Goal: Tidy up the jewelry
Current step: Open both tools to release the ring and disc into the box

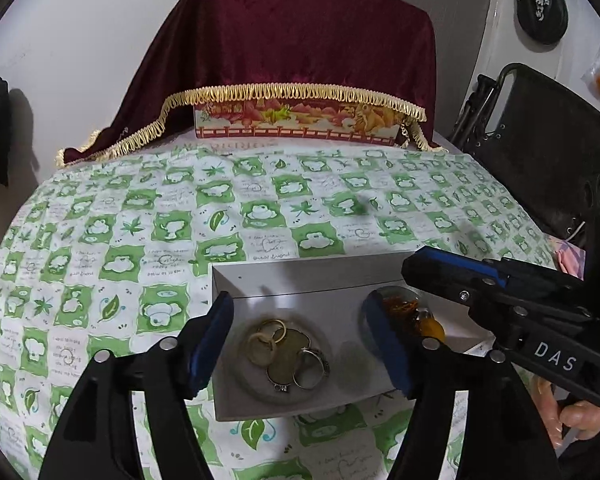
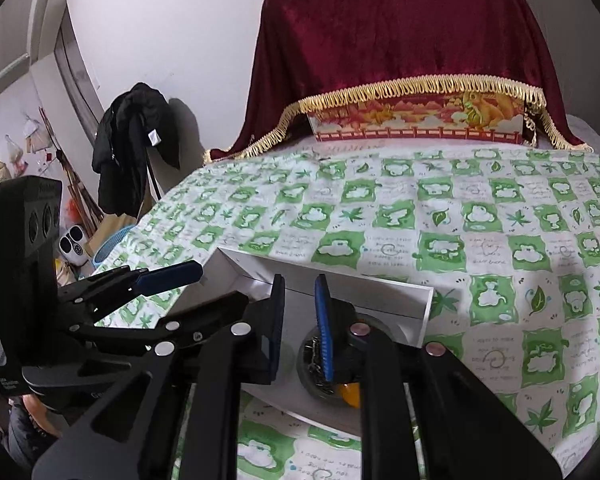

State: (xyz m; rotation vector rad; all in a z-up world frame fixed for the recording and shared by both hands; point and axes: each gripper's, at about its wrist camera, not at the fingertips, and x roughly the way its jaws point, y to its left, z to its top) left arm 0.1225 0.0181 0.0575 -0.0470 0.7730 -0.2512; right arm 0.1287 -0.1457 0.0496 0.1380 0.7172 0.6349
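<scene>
A: Where is the jewelry lying, relative to the tray [image 1: 260, 276]?

B: The rings [image 1: 286, 354] are resting in the tray's left dish; orange pieces [image 1: 428, 326] are sitting in its right dish. The left gripper [image 1: 304, 346] is hanging over the rings with fingers spread wide and nothing between them.

A: And the right gripper [image 2: 300, 332]?

B: It is hovering above the tray's right dish, fingers drawn nearly together. Whether anything is pinched there, I cannot tell.

A: How should the step be handled?

B: Probably by keeping each kind in its own dish and lowering the tips close to the tray before releasing, so nothing is bouncing out.

A: Any writing?

B: "DAS" is showing on the right gripper's body. The tablecloth [image 1: 140, 216] is carrying small script, too blurred to read.
</scene>
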